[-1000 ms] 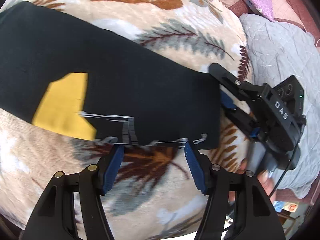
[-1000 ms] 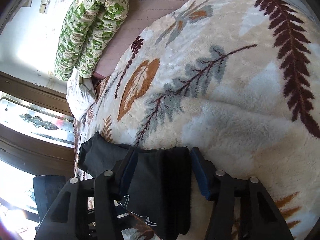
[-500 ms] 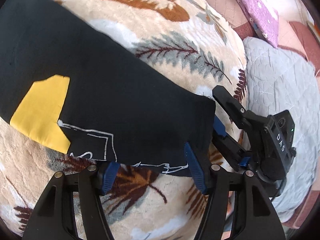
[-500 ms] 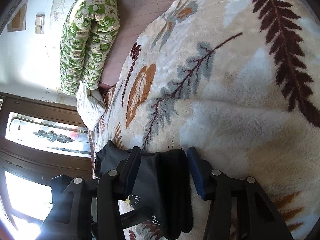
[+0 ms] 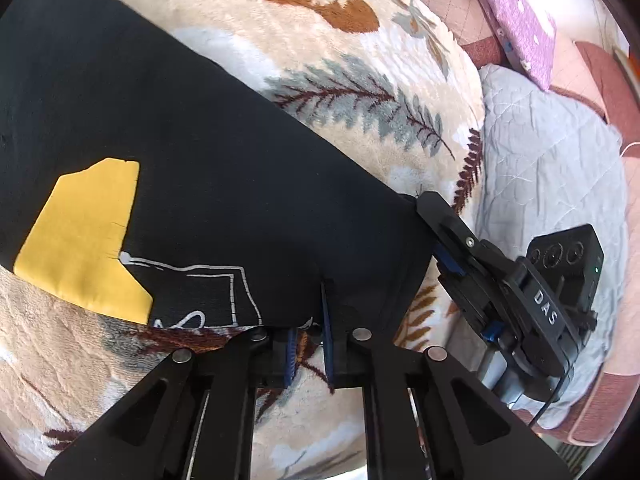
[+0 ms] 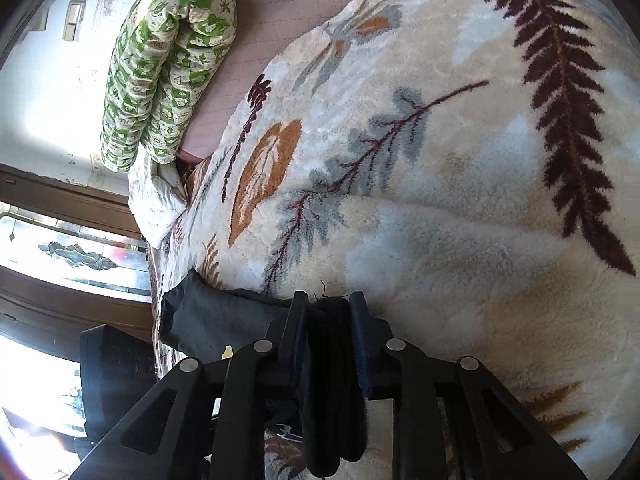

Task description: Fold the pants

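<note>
A cream plush blanket with brown and grey leaf prints (image 5: 304, 20) covers the bed ahead of both claws. On it lie the black fabric pants with a yellow patch and white line print (image 5: 200, 168), spreading forward and leftward from the left claw (image 5: 308, 332), whose blue pads are pinched on the near hem. The right claw (image 6: 326, 320) is clamped on a bunched fold of the pants at their right-hand edge.
</note>
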